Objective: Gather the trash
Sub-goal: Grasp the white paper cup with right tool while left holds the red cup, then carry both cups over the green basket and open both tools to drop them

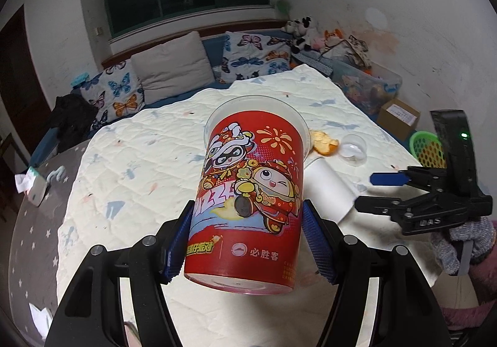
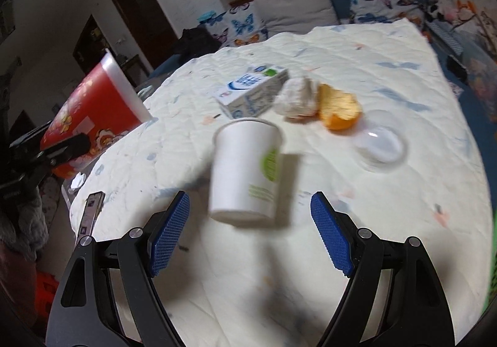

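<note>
My left gripper (image 1: pixel 247 218) is shut on a big red printed cup (image 1: pixel 248 195) and holds it above the quilted table; it also shows at the left of the right wrist view (image 2: pixel 90 117). My right gripper (image 2: pixel 250 216) is open, its blue pads either side of a white paper cup (image 2: pixel 247 167) with a green mark, apart from it; the cup shows behind the red one in the left wrist view (image 1: pixel 329 188). Beyond lie a blue-white milk carton (image 2: pixel 253 94), a crumpled white wrapper (image 2: pixel 298 97), orange peel (image 2: pixel 338 111) and a clear dome lid (image 2: pixel 380 145).
The cream quilt (image 2: pixel 388 74) covers the table. A phone (image 2: pixel 90 212) lies at its left edge. A sofa with butterfly cushions (image 1: pixel 121 89) stands behind. A cardboard box (image 1: pixel 399 117), a green basket (image 1: pixel 428 148) and a plastic bin (image 1: pixel 366 86) sit at the right.
</note>
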The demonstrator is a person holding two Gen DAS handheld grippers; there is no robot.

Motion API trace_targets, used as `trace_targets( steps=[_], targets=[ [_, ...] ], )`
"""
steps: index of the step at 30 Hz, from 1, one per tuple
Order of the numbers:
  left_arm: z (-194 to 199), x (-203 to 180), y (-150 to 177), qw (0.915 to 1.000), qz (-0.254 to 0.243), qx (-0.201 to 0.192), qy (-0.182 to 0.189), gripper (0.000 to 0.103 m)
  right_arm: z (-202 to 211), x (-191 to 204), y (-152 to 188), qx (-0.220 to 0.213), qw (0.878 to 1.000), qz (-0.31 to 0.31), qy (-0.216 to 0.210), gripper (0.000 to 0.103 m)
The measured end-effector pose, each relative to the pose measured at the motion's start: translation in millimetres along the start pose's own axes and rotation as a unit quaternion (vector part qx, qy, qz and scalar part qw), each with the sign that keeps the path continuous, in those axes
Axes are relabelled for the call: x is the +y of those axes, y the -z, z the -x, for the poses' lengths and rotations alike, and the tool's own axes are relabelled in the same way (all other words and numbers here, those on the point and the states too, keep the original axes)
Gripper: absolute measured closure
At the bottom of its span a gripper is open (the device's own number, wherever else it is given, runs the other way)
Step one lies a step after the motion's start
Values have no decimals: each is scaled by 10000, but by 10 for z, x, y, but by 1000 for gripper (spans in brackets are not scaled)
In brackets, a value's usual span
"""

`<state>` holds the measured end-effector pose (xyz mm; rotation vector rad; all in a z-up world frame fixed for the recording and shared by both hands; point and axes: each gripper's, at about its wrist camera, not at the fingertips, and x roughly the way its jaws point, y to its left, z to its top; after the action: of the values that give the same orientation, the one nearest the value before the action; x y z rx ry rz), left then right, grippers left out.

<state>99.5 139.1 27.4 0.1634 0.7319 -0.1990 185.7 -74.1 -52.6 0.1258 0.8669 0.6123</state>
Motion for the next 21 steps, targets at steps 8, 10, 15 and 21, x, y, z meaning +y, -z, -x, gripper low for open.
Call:
trace_targets(
  steps=[8,10,15,21],
  targets=[
    [22,142,77,9999,115,-54,-12,38,-463,115,-154,321,9992,114,211,27],
    [18,148,78,9999,123,-43,7,38,-510,116,-167,354,9990,123,237,28],
    [8,154,85,9999,131,-48,18,38,-589,81,-162,436,9984,106,349,39],
    [-13,77,68,9999,104,-63,61,38,-440,75,-121,293,9991,104,305,39]
  ],
)
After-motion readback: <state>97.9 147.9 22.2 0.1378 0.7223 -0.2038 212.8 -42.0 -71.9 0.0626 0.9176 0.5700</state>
